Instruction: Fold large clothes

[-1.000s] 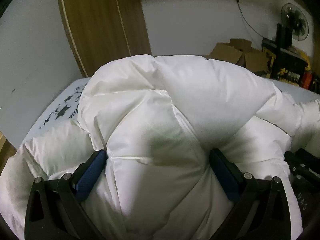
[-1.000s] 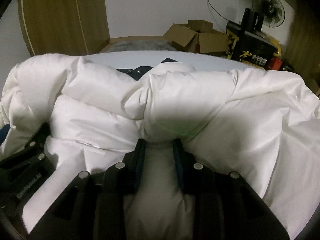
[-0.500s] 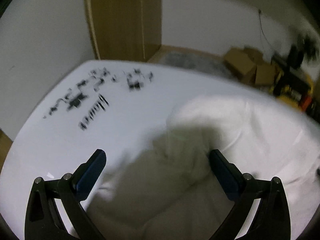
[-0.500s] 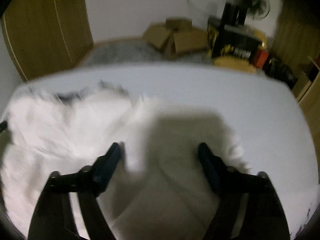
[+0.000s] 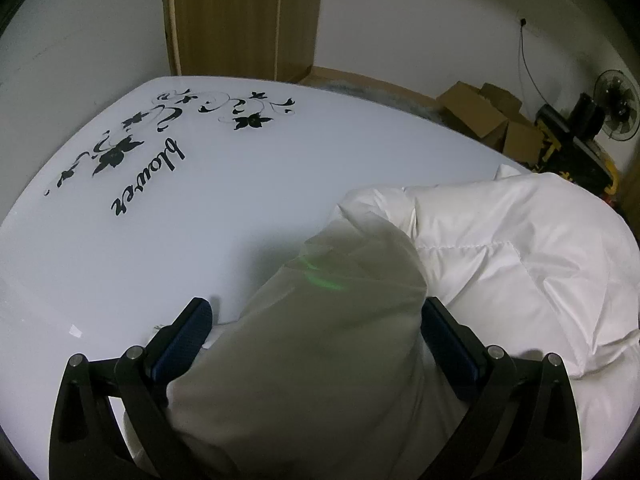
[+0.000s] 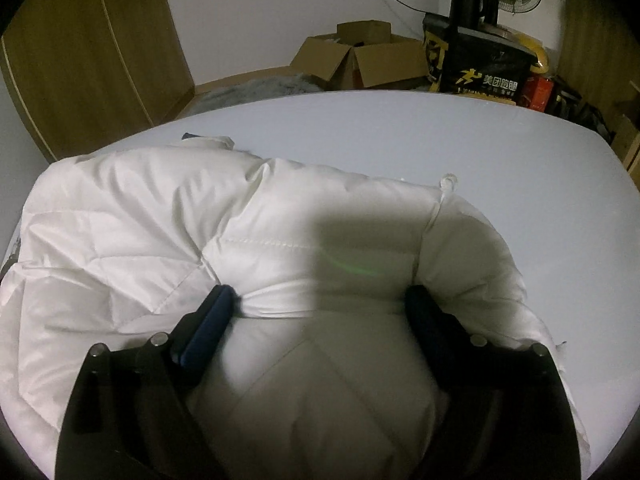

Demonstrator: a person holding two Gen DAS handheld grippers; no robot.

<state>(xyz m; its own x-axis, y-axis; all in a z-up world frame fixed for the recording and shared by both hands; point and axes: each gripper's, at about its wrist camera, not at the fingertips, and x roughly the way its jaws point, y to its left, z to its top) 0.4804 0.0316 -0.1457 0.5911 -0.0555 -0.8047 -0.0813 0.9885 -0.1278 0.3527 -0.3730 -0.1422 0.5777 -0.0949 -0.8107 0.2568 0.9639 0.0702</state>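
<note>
A puffy white quilted jacket (image 5: 500, 240) lies bunched on the white table (image 5: 280, 168). My left gripper (image 5: 316, 312) stands open over the jacket's left end, and a shaded bulge of fabric fills most of the gap between its blue pads. The left pad hangs over bare table. In the right wrist view the jacket (image 6: 140, 220) spreads across the table (image 6: 440, 140). My right gripper (image 6: 320, 294) has its jaws wide and still opening, with a quilted fold lying loose between them.
A black floral print with lettering (image 5: 148, 184) marks the table's far left corner. Beyond the table stand a wooden wardrobe (image 6: 88, 60), cardboard boxes (image 6: 360, 56), a black and yellow bag (image 6: 480, 68) and a fan (image 5: 616, 106). Bare tabletop lies left of and behind the jacket.
A second ago the jacket was bunched high in front of both cameras, with the right gripper shut on a fold. Now it lies low on the table and the right jaws have spread wide.
</note>
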